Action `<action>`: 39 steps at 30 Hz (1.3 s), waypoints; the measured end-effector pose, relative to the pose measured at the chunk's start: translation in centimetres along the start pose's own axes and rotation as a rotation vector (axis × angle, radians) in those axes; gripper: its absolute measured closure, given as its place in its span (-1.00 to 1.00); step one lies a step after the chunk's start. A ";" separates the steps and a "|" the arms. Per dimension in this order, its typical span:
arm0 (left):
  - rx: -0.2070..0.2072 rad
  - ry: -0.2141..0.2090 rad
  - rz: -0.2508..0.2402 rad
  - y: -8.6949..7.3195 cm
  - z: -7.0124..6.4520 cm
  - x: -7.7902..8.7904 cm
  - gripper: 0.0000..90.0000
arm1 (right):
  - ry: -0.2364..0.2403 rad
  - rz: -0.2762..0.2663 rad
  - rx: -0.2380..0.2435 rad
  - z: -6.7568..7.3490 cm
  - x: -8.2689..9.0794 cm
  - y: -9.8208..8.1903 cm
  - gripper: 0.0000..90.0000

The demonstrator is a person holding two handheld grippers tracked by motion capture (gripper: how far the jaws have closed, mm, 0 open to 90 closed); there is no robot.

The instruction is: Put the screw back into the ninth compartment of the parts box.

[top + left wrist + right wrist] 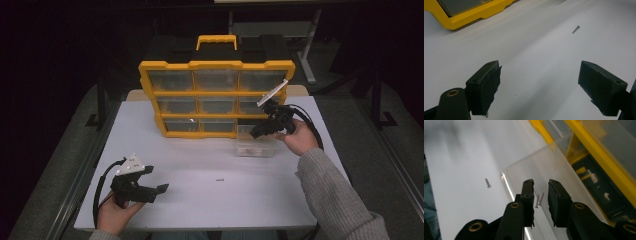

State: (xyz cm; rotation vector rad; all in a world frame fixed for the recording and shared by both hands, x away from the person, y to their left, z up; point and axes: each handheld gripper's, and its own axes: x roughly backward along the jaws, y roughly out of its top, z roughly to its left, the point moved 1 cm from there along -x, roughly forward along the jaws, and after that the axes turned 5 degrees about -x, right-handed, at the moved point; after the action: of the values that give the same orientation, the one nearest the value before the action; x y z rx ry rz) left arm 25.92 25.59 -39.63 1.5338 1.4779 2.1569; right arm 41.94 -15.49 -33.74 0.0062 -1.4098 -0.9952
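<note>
Nearest the person, the left claw (159,188) hovers low over the white tabletop (200,200), jaws spread wide and empty. Farther out, a lone screw (220,179) lies mid-tabletop. Beyond it, the right claw (254,134) hangs over the clear drawer (256,147), jaws slightly parted and gripping nothing, with screws (539,199) in the drawer below. Behind stands the yellow organizer (216,97).

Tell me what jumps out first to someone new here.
The yellow parts organizer standing upright at the far edge of the white table. Next, the clear drawer lying pulled out in front of it, the right tongs poised over it with screws visible between the jaws. A lone screw lies mid-table.
</note>
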 end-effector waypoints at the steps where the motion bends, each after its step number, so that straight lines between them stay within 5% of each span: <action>1: 0.001 0.000 -0.001 0.0 0.0 0.0 -0.61 | 0.003 -0.004 0.008 0.3 0.3 0.3 0.59; 19: 0.000 0.009 -0.004 -0.1 0.2 0.1 -0.61 | 0.020 -0.033 0.119 5.0 0.8 1.5 0.28; 39: 0.004 0.012 -0.003 -0.1 0.2 0.2 -0.61 | 0.070 -0.023 0.164 7.6 -2.9 0.1 0.19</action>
State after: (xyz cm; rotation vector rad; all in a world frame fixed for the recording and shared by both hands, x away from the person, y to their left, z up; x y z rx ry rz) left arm 25.95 25.86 -39.55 1.5212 1.4877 2.1662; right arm 36.31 -9.68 -34.28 0.1773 -1.4256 -0.8878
